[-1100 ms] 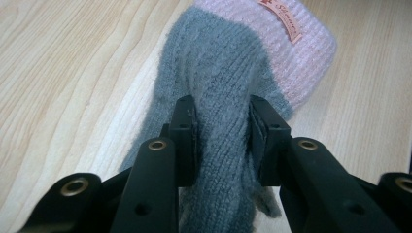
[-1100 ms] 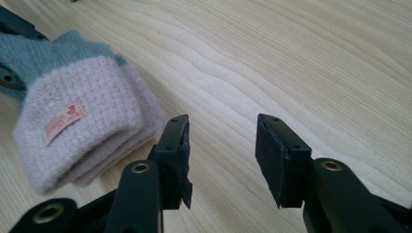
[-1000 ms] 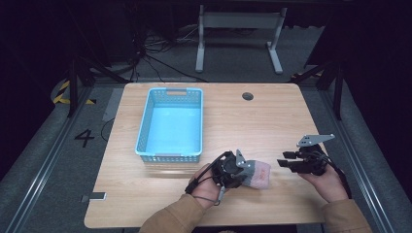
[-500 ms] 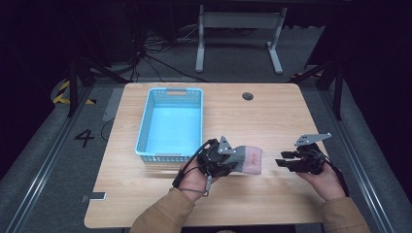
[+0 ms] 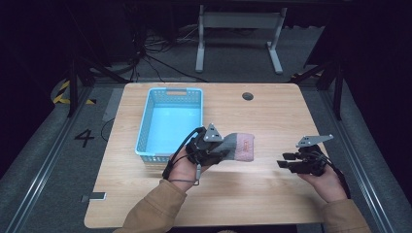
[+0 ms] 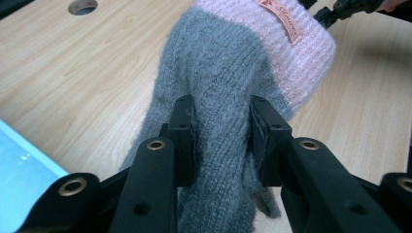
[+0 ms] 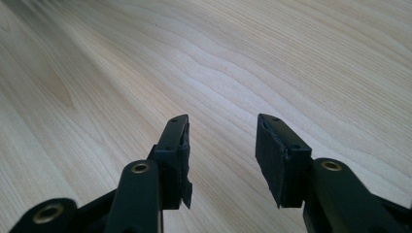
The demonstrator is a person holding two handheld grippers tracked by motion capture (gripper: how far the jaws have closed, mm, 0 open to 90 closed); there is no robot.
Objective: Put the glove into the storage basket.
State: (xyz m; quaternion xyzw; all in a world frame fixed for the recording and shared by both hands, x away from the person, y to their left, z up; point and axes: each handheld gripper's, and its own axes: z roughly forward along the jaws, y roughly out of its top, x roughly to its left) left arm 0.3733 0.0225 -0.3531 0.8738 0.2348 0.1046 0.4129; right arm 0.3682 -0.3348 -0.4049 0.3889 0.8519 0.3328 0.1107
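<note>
My left gripper [image 6: 221, 141] is clamped on a knitted glove [image 6: 228, 82], grey in the body with a pink ribbed cuff that carries a small sewn label. The pads [image 6: 184, 126] pinch the grey part from both sides, and the wool bulges between them. That looks like a firm hold on soft stuff, not a fingertip nip. I grip the grey body rather than the cuff, probably so the glove hangs as one piece instead of stretching at the rib.

From the high view the glove [image 5: 238, 147] sticks out to the right of my left gripper [image 5: 214, 145], cuff end farthest from me, just beside the near right corner of the blue basket [image 5: 145, 126]. Whether the cuff rests on the table [image 5: 272, 116] or rides just above it, I cannot tell. The basket looks empty and its open top is close at hand, so I judge the glove is bound for it: up over the rim, then let go.

My right gripper [image 5: 284, 161] sits well apart toward the table's right side. In its own view the jaws stand wide with nothing between them, bare wood grain [image 7: 243, 63] beneath. I read it as parked out of the way, ready for a next item.
</note>
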